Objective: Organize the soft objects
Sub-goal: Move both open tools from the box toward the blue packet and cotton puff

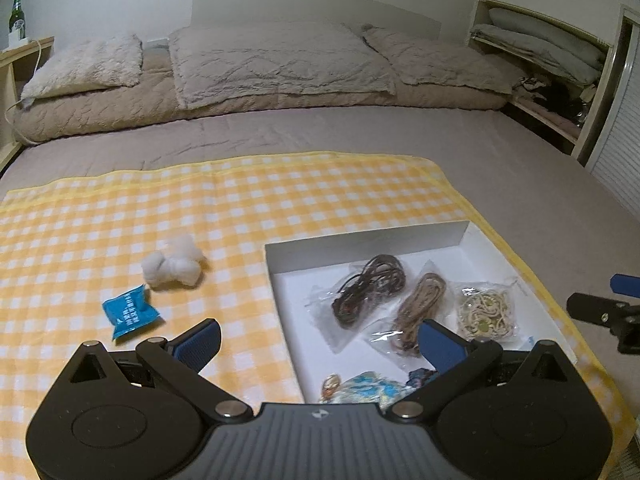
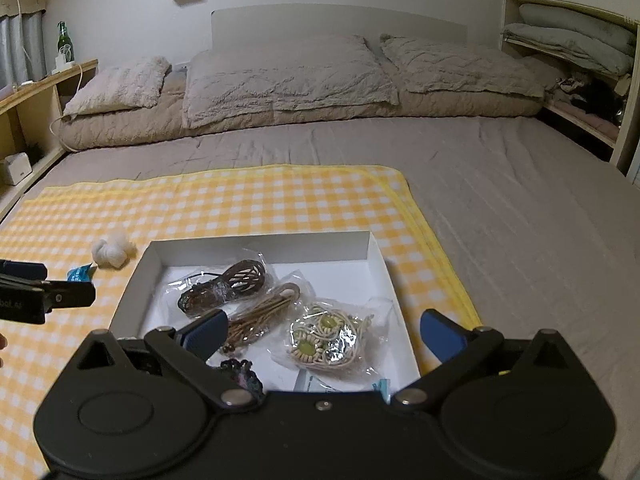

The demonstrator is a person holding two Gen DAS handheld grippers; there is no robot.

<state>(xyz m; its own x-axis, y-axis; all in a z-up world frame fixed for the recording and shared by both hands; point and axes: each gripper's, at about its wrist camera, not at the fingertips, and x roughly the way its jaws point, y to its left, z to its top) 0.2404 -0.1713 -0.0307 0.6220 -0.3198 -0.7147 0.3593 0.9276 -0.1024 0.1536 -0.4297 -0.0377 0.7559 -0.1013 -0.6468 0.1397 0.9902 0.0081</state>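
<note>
A white shallow box (image 1: 360, 240) (image 2: 256, 246) lies on a yellow checked cloth (image 1: 120, 220) (image 2: 240, 196) on the bed. In it lie a bagged dark cord (image 1: 366, 290) (image 2: 228, 286), a bagged tan cord (image 1: 418, 310) (image 2: 260, 314), a bagged beaded piece (image 1: 486, 314) (image 2: 324, 340) and a blue patterned item (image 1: 372, 390) at the near edge. White cotton balls (image 1: 174, 266) (image 2: 110, 252) and a blue packet (image 1: 130, 314) (image 2: 80, 273) lie on the cloth left of the box. My left gripper (image 1: 320, 340) is open and empty over the box's near left edge. My right gripper (image 2: 322, 332) is open and empty above the box.
Pillows (image 1: 276, 64) and a rolled quilt (image 1: 120, 108) line the bed's far side. A green bottle (image 1: 17, 16) stands on the left shelf. Shelves with bedding (image 1: 540, 44) are at the right. The right gripper shows at the left wrist view's right edge (image 1: 600, 312).
</note>
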